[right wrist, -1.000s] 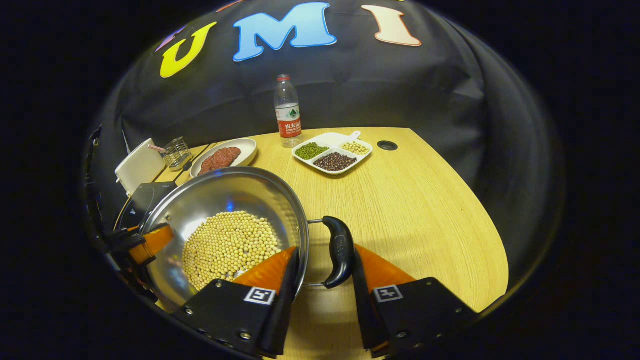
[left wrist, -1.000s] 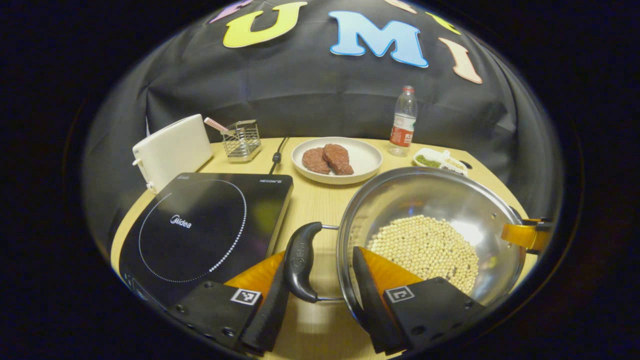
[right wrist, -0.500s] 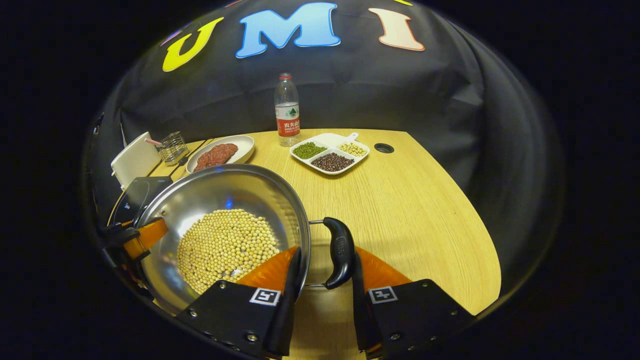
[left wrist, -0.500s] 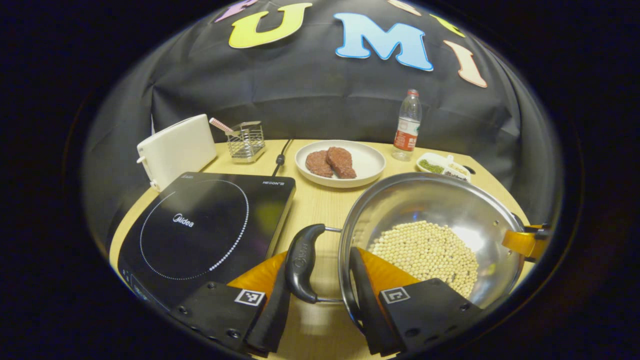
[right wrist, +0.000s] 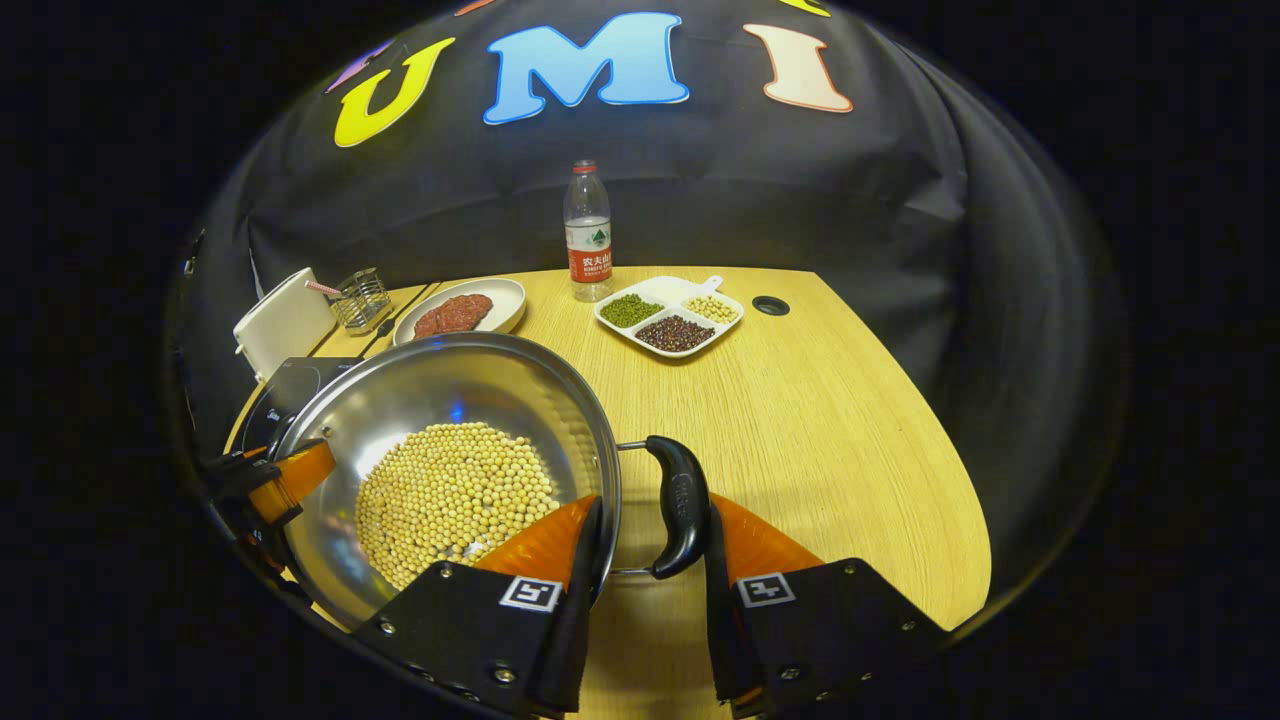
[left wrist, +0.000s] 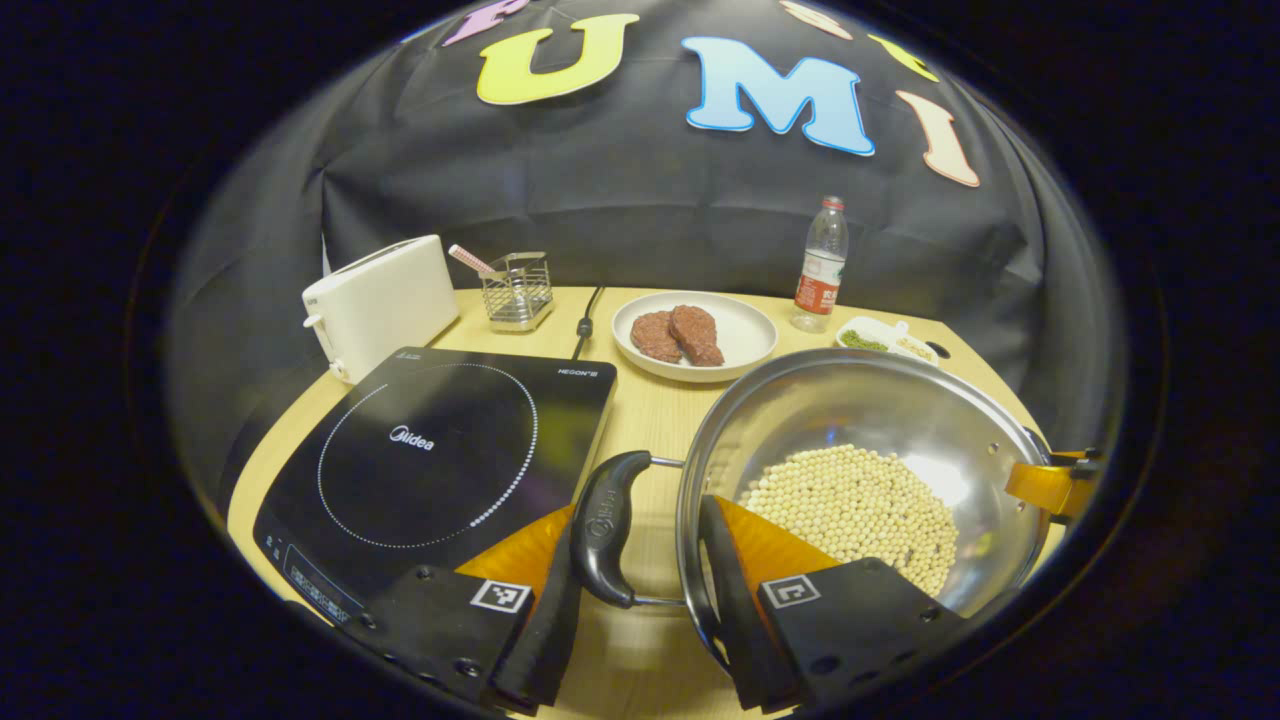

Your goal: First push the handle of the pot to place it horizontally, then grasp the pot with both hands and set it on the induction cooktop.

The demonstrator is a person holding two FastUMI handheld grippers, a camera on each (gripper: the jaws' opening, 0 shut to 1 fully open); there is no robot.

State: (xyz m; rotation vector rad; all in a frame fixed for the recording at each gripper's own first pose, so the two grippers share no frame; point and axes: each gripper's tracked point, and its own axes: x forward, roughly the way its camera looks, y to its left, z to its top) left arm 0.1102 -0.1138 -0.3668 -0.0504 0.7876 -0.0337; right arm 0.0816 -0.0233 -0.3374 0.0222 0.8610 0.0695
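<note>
That steel pot looks heavy with its load of pale beans, which would roll if it tips, so hold it level by both handles. The left gripper clamps the pot's nine o'clock handle; the right gripper clamps the three o'clock handle. The cooktop lies just beside the pot, at nine o'clock.

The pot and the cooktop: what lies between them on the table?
In the left gripper view, only the pot's black handle, clamped by the left gripper, and bare table separate it from the cooktop.
</note>
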